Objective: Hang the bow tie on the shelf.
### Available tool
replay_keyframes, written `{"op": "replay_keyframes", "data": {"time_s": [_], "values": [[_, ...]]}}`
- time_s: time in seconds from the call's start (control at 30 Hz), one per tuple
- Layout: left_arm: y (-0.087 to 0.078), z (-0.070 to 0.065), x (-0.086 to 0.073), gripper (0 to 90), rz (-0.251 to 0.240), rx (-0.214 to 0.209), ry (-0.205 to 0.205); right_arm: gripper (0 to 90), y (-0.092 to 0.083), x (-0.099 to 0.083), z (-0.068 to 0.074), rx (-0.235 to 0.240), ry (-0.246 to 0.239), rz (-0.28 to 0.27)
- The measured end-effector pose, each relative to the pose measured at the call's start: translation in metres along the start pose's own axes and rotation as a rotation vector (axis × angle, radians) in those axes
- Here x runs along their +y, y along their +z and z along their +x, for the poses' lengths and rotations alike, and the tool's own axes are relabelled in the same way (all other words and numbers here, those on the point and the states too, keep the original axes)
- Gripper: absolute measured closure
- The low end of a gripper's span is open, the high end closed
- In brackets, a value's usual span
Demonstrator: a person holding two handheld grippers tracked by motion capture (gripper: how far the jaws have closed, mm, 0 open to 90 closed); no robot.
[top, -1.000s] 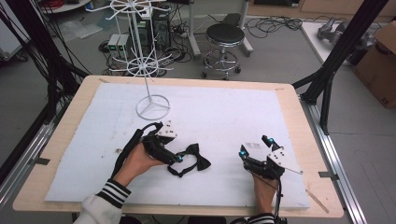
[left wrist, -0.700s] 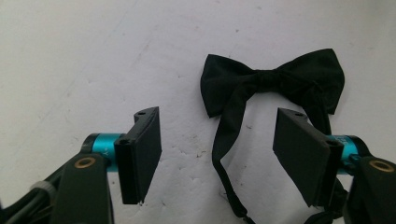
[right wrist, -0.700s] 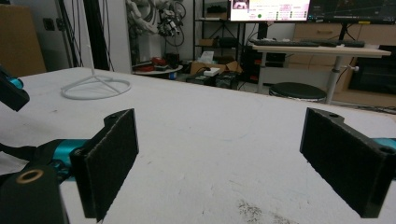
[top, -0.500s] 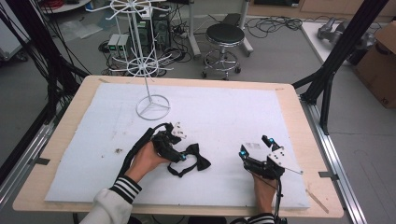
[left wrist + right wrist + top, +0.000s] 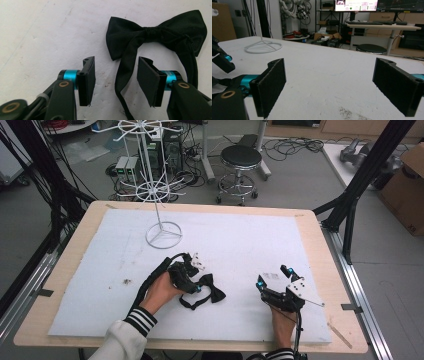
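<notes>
Starting at your left, the desk shows a strip of bare wood along its left edge, and the white mat inside it lies open there apart from a few dark specks. Farther back, the white wire stand sets its ring base on the mat near the far edge, well apart from both of your hands. Your left hand comes in from the near edge with a striped cuff and holds the left hand-held gripper low over the mat, just left of centre. In the left gripper view that hand-held gripper has its jaws parted, and the strap of the black bow tie runs down between them, touching neither pad as far as you can see. The bow itself lies flat on the mat just past the jaw tips; in the high view the bow tie sits immediately right of the left hand-held gripper. Between the bow tie and your right hand the mat is bare. Your right hand-held gripper rests near the near edge, right of centre, and in the right gripper view this hand-held gripper stands wide apart with only open mat between its pads. Beyond it, bare mat and a wooden strip run to the desk's right edge.
</notes>
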State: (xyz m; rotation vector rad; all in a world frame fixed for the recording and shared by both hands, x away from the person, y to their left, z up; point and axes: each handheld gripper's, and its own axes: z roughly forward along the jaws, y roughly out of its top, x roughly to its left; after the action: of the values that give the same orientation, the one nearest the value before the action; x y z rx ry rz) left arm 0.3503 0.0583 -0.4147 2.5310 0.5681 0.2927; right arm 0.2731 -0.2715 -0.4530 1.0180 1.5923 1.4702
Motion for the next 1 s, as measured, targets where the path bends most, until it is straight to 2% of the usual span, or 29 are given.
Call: {"op": "replay_keyframes", "data": {"time_s": [0.17, 0.47, 0.5, 0.67, 0.77, 0.93, 1.0], "values": [[0.0021, -0.0008, 0.0005, 60.6, 0.018, -0.007, 0.003, 10.6, 0.0, 0.0, 0.0, 0.0, 0.002, 0.0], [0.0052, -0.0027, 0.0025, 65.6, 0.029, -0.019, 0.008, 10.6, 0.0001, 0.0, 0.0, 0.001, 0.004, -0.001], [0.006, -0.0036, 0.003, 70.3, 0.029, -0.023, 0.008, 10.6, 0.0, 0.0, 0.0001, 0.0, 0.001, 0.0], [0.0064, -0.0048, 0.0037, 78.2, 0.031, -0.041, 0.013, 10.7, 0.0001, -0.0001, 0.0, -0.002, 0.001, -0.001], [0.0065, -0.0059, 0.0041, 86.5, 0.033, -0.044, 0.022, 10.6, 0.0001, -0.0001, 0.0001, -0.002, 0.0, -0.001], [0.0061, -0.0082, 0.0047, 87.9, 0.033, -0.035, 0.026, 10.6, 0.0, -0.0001, 0.0004, -0.001, 0.001, -0.001], [0.0052, -0.0081, 0.0049, 87.9, 0.019, -0.029, 0.024, 10.6, -0.0001, -0.0001, 0.0005, -0.002, 0.006, 0.0]]}}
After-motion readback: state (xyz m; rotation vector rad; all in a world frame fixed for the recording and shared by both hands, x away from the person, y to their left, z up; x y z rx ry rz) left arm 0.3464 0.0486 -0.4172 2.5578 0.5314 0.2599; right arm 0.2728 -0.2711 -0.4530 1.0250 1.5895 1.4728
